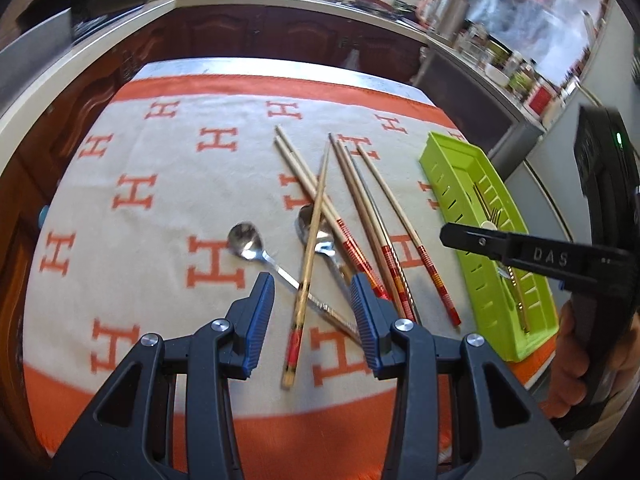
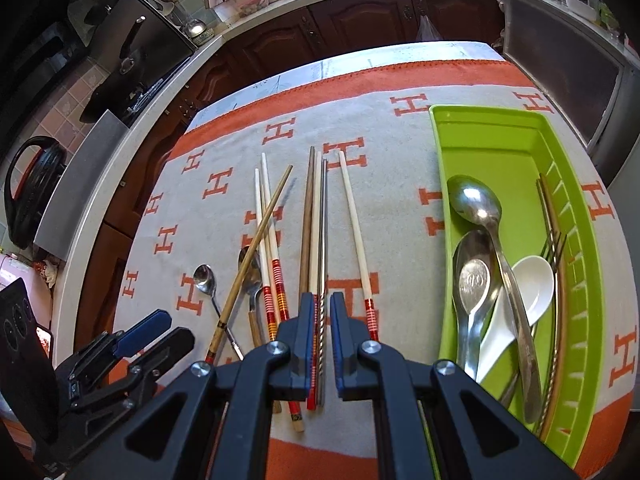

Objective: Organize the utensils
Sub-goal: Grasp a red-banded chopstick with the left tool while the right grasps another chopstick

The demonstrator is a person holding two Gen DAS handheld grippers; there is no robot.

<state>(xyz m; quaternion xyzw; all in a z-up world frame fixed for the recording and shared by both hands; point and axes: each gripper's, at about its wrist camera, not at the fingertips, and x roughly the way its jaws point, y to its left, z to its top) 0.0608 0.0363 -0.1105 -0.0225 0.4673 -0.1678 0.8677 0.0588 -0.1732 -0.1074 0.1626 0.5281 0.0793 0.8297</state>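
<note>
Wooden chopsticks and small metal spoons are lying mixed up on a cloth with orange letters. Just beside them, on the right, a green tray is sitting with big spoons, a white spoon and a fork inside. The left gripper is hanging over the pile with its blue fingers spread and nothing between them. The right gripper is hanging over the middle chopsticks, fingers almost together and gripping nothing.
</note>
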